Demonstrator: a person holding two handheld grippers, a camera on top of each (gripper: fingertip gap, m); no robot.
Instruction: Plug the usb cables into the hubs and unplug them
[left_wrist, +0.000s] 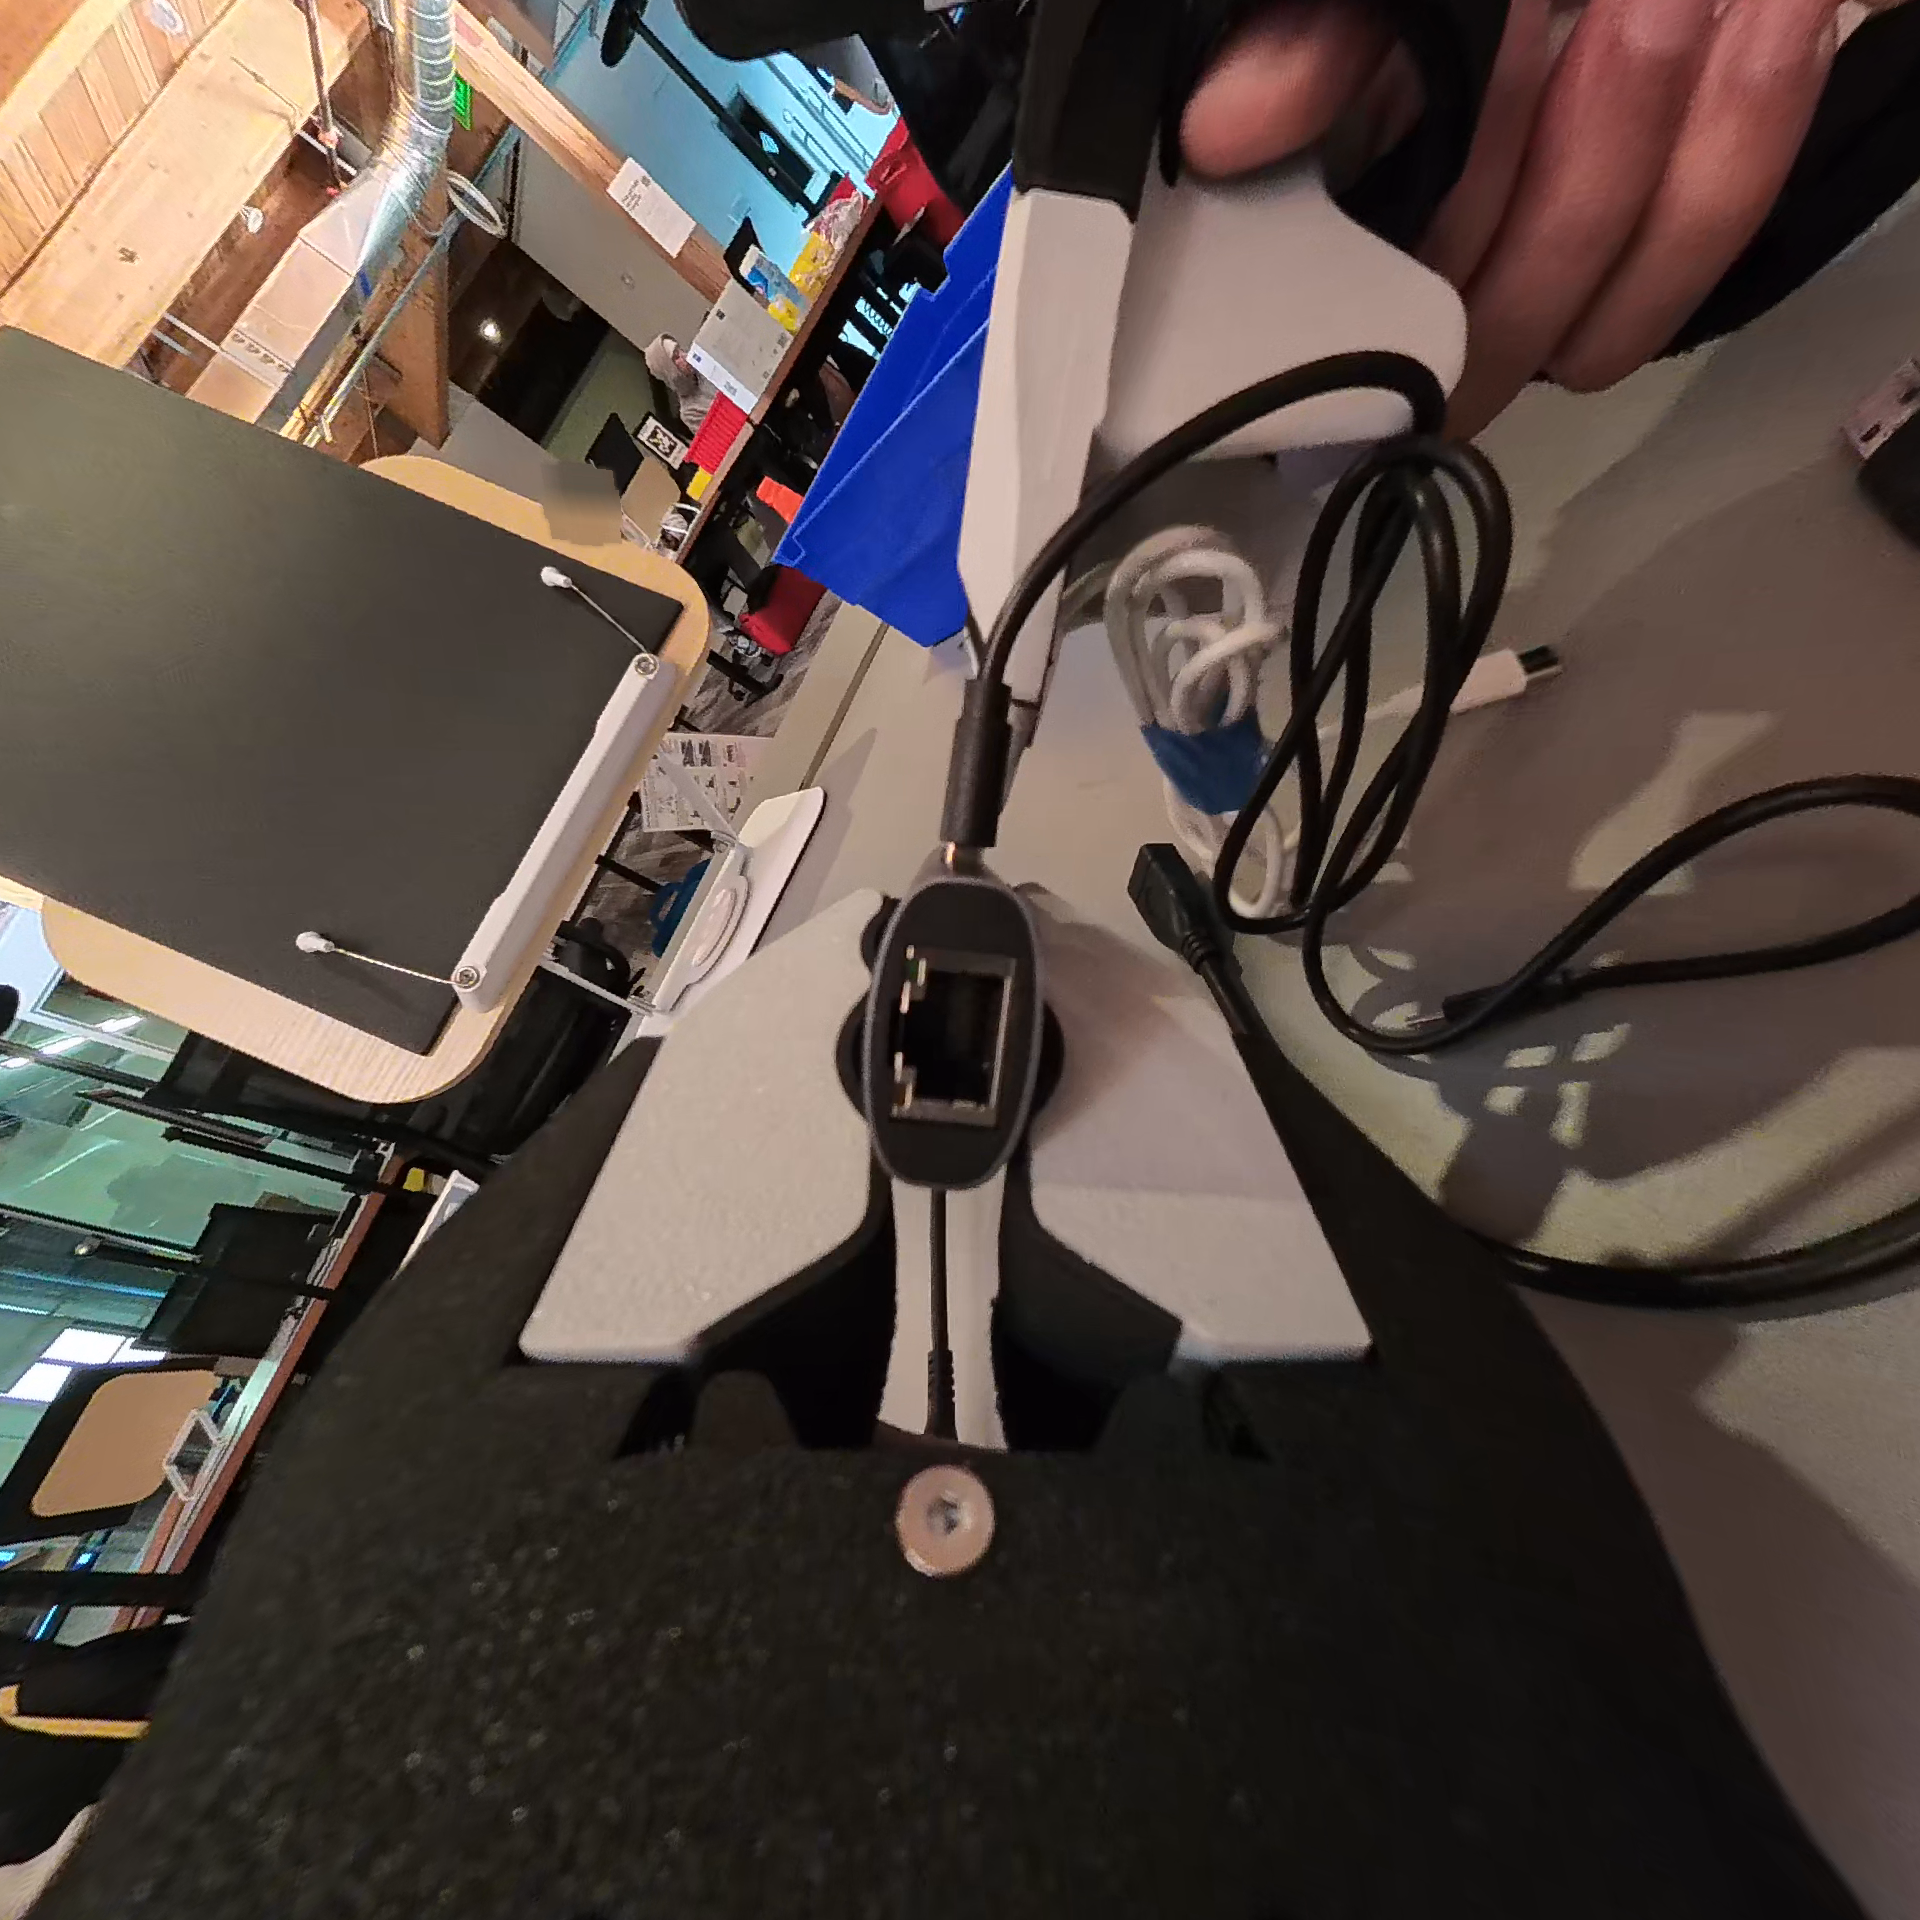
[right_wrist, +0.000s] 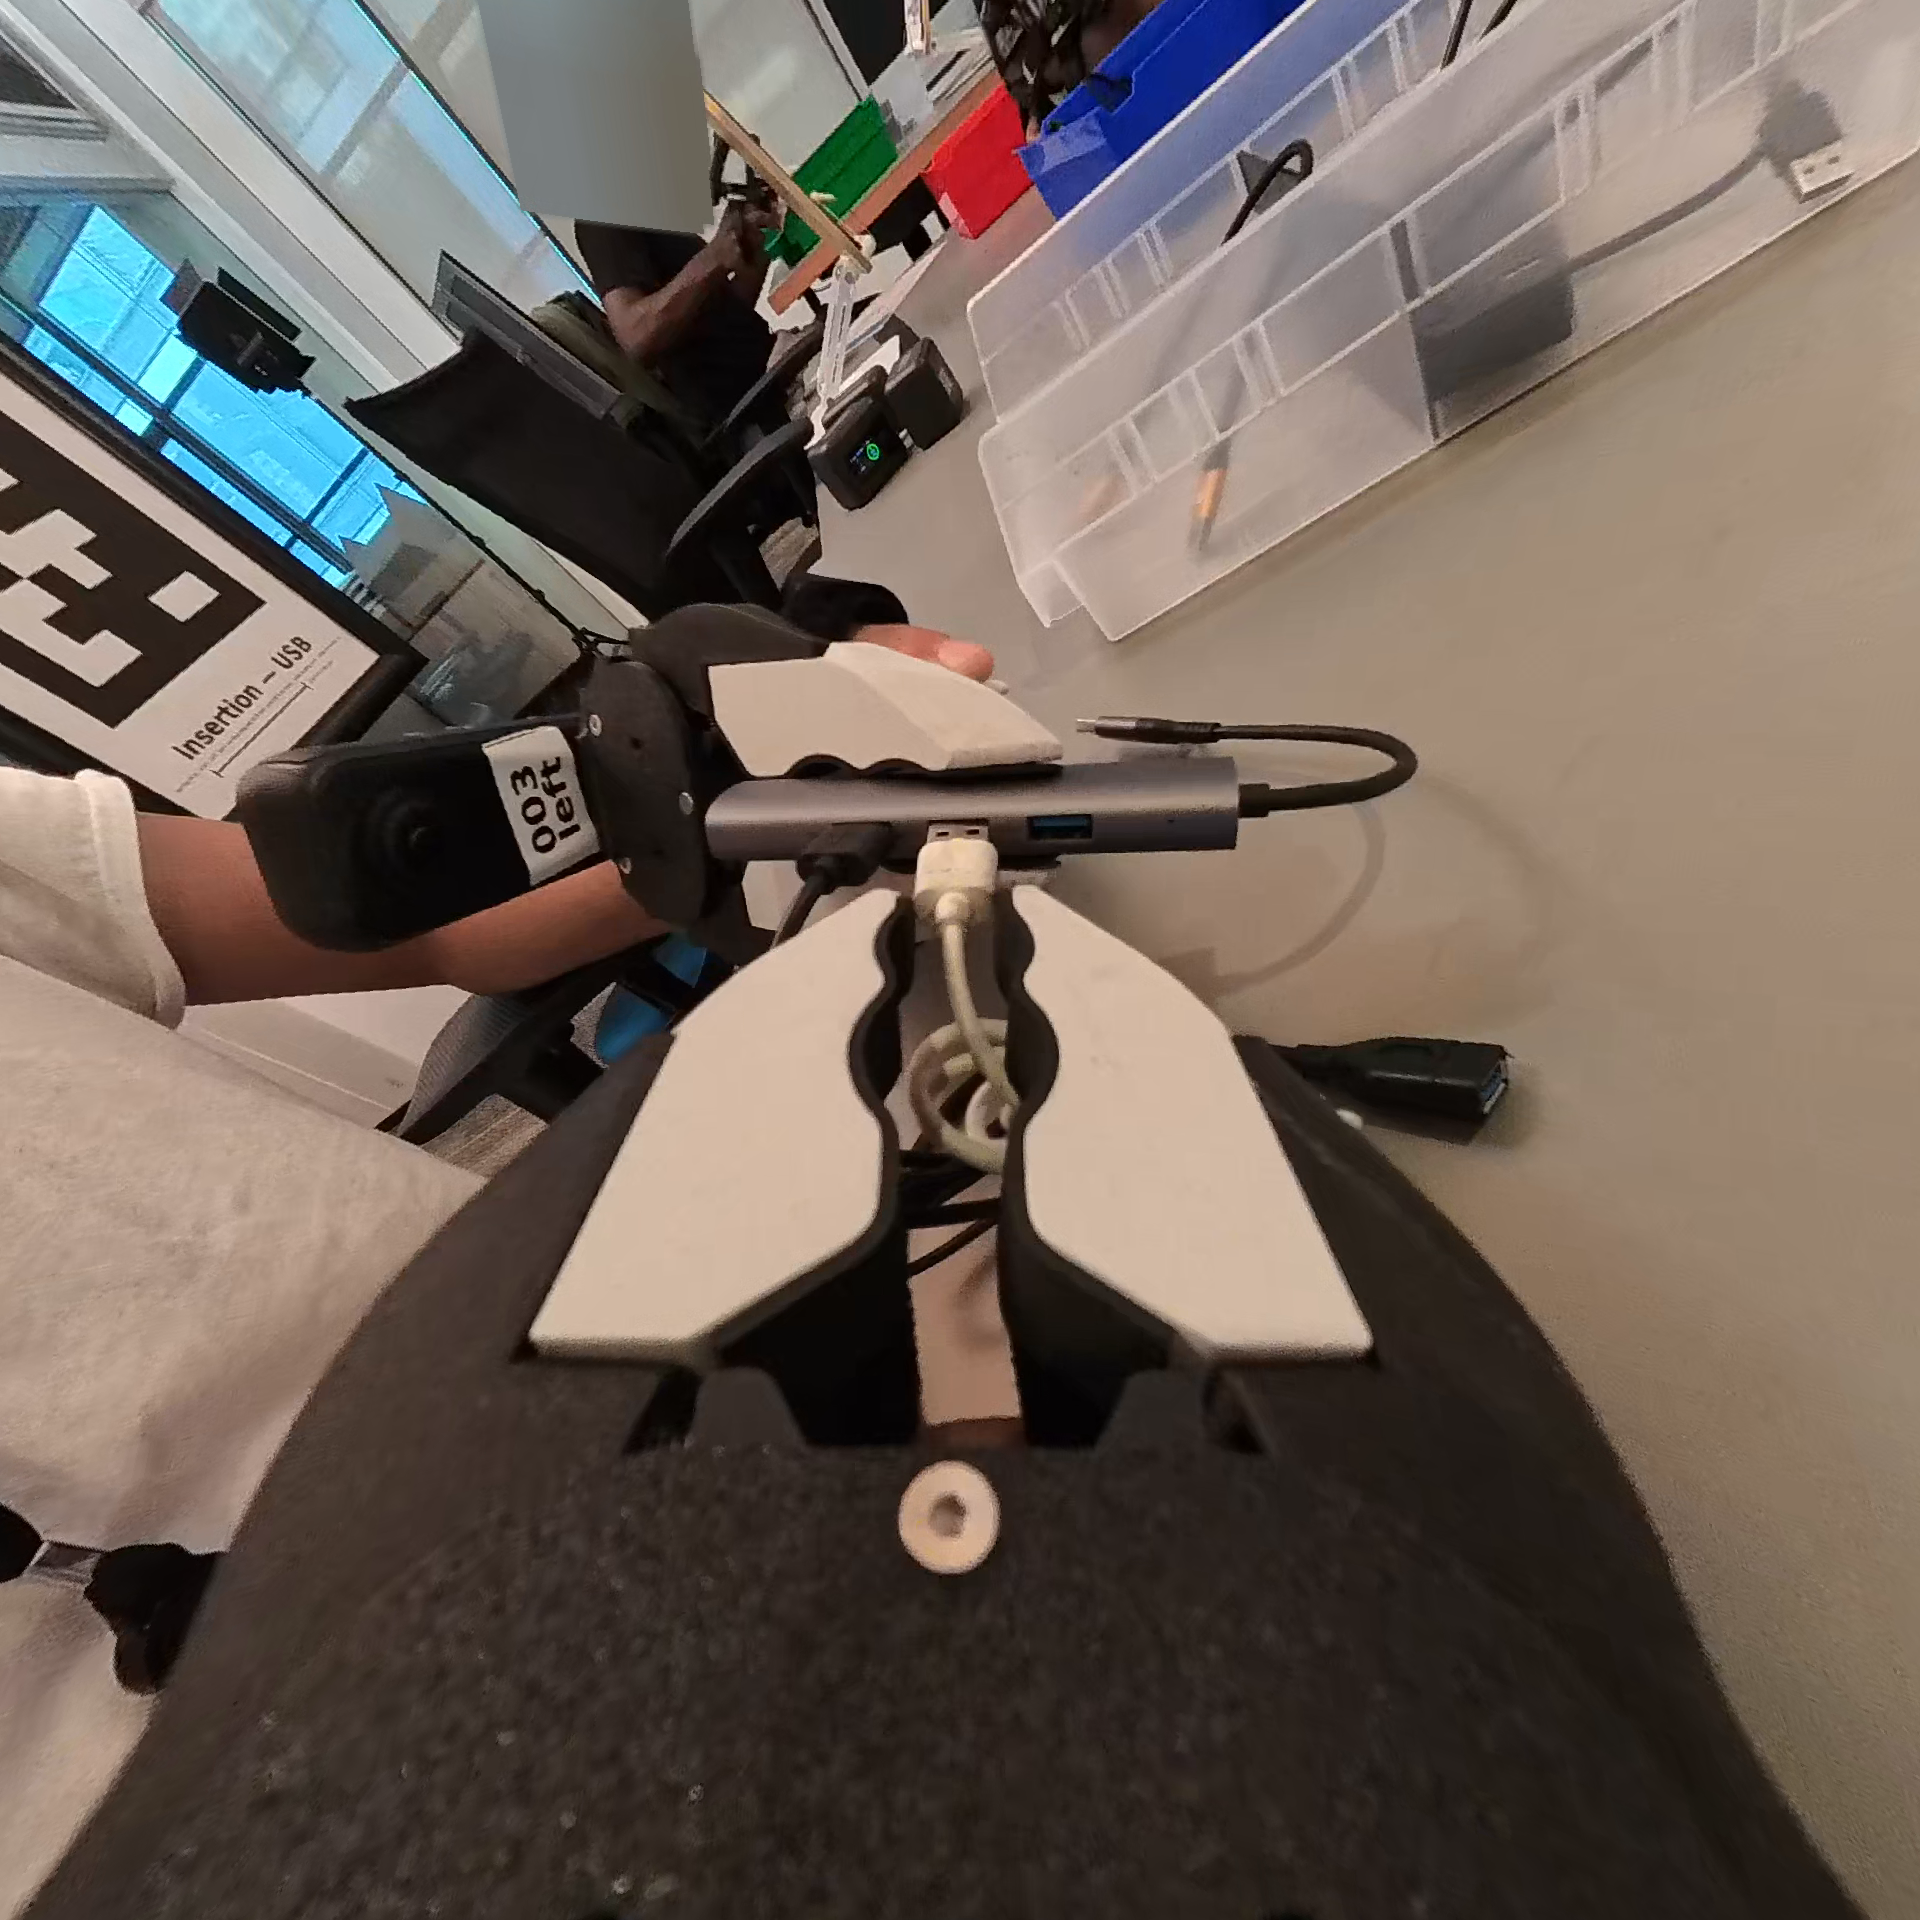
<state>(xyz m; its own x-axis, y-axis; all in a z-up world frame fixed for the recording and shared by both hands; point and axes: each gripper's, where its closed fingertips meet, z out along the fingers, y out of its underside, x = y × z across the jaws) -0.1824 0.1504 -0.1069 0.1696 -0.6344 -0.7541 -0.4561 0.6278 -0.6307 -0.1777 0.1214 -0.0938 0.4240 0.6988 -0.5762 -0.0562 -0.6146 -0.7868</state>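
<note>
1. Two tools share the work. In the right wrist view, the right tool (right_wrist: 956, 904) has its tips narrowed around the white USB plug (right_wrist: 956, 868), whose metal end meets a side port of the grey hub (right_wrist: 1101, 816). Whether the tips press the plug or merely flank it, I cannot tell. The white cable (right_wrist: 971, 1023) trails back between the fingers, so the tool lines up with the port's axis, which suits a straight push or pull.

2. Just beyond, the left tool (right_wrist: 883, 738) clamps the hub flat between its fingers and holds it above the surface (right_wrist: 1558, 935). This seems meant to brace the hub against the plug's force. In the left wrist view, the left tool (left_wrist: 951, 1039) shows its grip end-on, with the network socket facing the camera.

3. A black USB plug (right_wrist: 847, 842) already sits in the neighbouring port, and a blue port (right_wrist: 1060, 828) beside the white plug is free. The hub's own short lead (right_wrist: 1340, 774) curls back to a loose connector.

4. On the surface to the right lies a black extension socket (right_wrist: 1434, 1081), well apart from the hub.

5. Farthest off, clear compartment trays (right_wrist: 1299, 343) hold spare cables, likely stock for later rounds.
</note>
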